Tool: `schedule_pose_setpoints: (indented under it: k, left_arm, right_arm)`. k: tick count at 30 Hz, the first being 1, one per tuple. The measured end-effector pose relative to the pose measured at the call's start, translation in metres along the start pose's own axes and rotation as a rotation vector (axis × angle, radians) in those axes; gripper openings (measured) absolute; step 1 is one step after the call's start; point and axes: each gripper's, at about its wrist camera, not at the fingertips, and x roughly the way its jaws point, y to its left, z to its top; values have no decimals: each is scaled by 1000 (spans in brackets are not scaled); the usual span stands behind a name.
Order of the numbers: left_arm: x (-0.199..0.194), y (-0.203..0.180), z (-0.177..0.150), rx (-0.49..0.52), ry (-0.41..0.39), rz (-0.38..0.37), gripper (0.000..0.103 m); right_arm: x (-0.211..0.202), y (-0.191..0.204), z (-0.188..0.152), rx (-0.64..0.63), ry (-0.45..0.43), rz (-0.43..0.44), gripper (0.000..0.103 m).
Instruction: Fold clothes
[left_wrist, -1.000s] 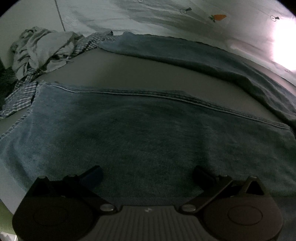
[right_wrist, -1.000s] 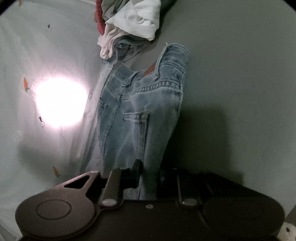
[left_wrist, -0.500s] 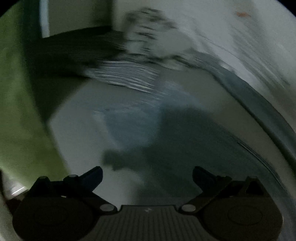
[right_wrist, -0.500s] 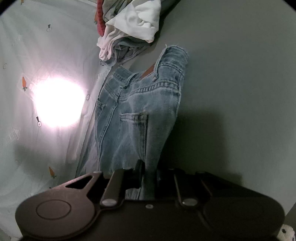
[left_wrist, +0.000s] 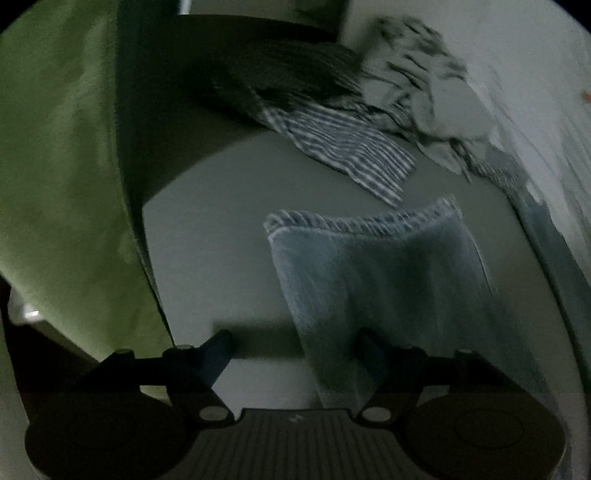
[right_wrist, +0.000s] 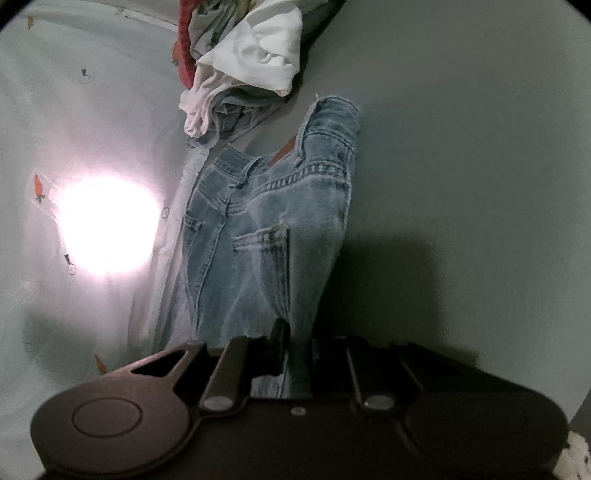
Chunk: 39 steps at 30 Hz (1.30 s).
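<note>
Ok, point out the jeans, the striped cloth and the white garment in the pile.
jeans (right_wrist: 273, 221): right wrist view, on the seat above the back pocket.
striped cloth (left_wrist: 351, 151): left wrist view, on the middle of its striped panel.
white garment (right_wrist: 266, 48): right wrist view, on its top fold in the pile.

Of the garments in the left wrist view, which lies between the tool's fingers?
The blue jeans leg, hem facing away; the striped cloth and grey garment lie heaped farther off.

Left gripper (left_wrist: 295, 347) and right gripper (right_wrist: 297, 345): dark plastic, round side discs, silver screws, ribbed centre plate.
</note>
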Motion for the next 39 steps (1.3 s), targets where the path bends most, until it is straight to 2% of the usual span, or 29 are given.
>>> schedule_pose_setpoints:
  k: [2,3,4,7,11,15,20,23,32,35,39]
  left_arm:
    - [-5,5,-1,-4,-20,-4,50]
    - [-7,8,0,6,-32,-12,32]
    - [-10,10,2,19,-46,-21,0]
    - [-10,11,9,27,-41,-77,0]
    - [-19,3,14,5,-68,-116,0]
    - [-45,-13,30,1,-136,-202,0]
    - [-78,-53,56,9,-236,-319,0]
    - [-90,-80,68,30,-280,-357,0]
    - [-77,-169,101,121,-337,-412,0]
    - [-59,-206,112,154,-331,-410,0]
    - [-20,-278,128,220,-309,-420,0]
  right_arm:
    - [0,8,-1,-29,-3,-29,12]
    - [-1,12,-1,-40,-5,-36,11]
    - [-1,13,-1,-40,-8,-30,10]
    - [-3,15,2,-11,-15,3,8]
    - [-6,20,5,47,-29,62,8]
    - [-14,32,12,96,-49,165,8]
    - [-16,64,24,75,-68,253,8]
    - [-12,84,33,64,-83,297,8]
    - [16,137,49,-22,-124,300,8]
    - [35,153,52,-30,-140,280,8]
    - [71,184,59,-45,-147,218,8]
